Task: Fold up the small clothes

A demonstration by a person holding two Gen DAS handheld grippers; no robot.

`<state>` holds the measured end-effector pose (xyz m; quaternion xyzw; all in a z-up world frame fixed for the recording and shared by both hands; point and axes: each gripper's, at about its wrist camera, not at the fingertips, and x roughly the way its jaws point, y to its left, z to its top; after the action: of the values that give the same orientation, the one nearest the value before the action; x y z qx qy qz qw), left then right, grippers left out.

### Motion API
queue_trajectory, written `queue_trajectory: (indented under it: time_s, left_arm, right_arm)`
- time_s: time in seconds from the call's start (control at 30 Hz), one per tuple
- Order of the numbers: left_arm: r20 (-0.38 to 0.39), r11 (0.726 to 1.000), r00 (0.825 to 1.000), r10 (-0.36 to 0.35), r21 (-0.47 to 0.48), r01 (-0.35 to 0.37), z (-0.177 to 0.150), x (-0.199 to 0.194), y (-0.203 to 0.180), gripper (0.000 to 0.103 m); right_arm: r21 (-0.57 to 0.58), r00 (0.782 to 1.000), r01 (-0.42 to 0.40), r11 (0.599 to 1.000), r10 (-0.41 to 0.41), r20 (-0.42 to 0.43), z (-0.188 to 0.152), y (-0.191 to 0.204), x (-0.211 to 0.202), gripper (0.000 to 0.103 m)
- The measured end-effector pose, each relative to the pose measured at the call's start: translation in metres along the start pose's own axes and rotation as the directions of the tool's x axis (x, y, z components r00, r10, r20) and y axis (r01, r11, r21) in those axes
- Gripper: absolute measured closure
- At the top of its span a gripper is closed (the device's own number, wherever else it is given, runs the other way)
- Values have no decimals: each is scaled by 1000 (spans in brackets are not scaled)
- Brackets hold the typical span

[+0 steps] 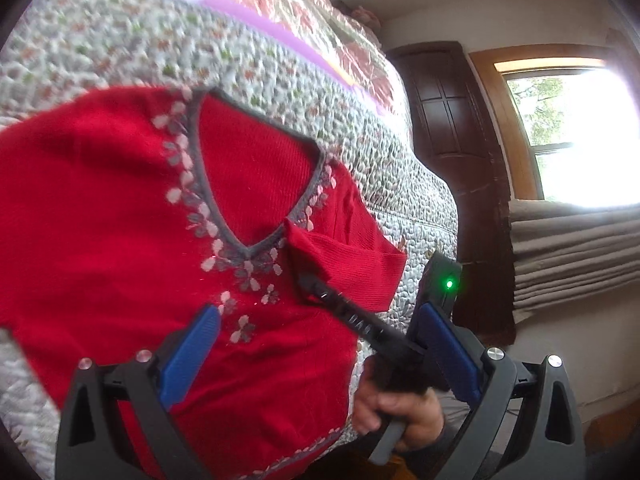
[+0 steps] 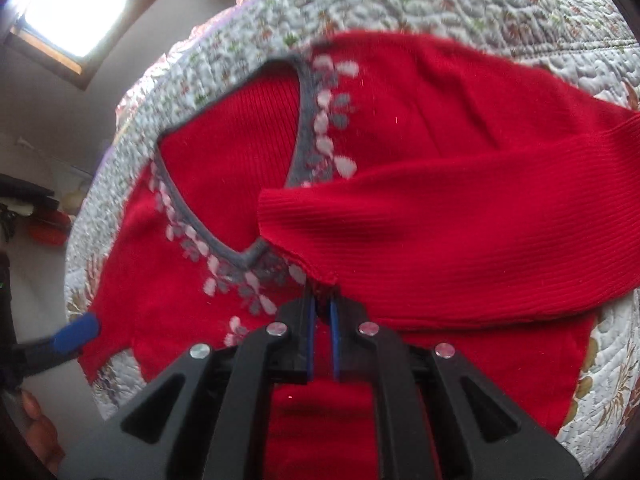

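We are folding a little red sweater. It lies flat on the bed, on a bumpy quilt with tiny flowers. The sweater has a grey V neck with pink and grey flowers stitched along it.

Our right claw is pinched nearly shut on the cuff of one sleeve. The sleeve lies across the chest of the sweater, and its end sits right by the bottom of the V neck. In the left wrist view we see that same sleeve end with the thin black tip of the right claw under it, and the hand that holds the tool.

Our left claw is wide open and holds nothing. Its blue pads hang above the front of the sweater, near the flowers.

We think the step now is folding the first sleeve in over the body. It looks almost done. Next, we should lay the cuff down flat and let go of it. Then the open left claw can go for the other sleeve or side. The knit is soft and floppy, so we should set it down gently, or it may bunch up.
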<state>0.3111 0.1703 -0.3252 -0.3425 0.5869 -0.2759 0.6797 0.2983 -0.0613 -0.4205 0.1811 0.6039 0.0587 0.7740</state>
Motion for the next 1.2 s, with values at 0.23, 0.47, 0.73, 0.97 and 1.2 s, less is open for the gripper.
queue_trajectory:
  time_s: [0.23,0.47,0.73,0.97,1.2]
  left_arm:
    - [-70,980,988,-137,-152,125,17,69,22,4]
    - [-108,969,983,-145,-215,120,28,109,30,4]
    - [-167,987,986,3,-161,-30,30,130,23,4]
    - [-210,988,976,65,-125,-93,29,144,12,42]
    - [-218,972,952,215,-45,-230,28,143,2,97]
  right_arm:
    - [-82,1000,12,997,-13,-17,-10,7,-4,70]
    - [-42,997,-49,998,47,-59,-55,-3,-51,65]
    - [29,990,-48,998,52,-130,-125,-13,-90,63]
    - [96,989,-44,994,57,-134,-157,-8,-127,60]
    - [114,996,-29,993,39,-86,-163,-7,-156,60]
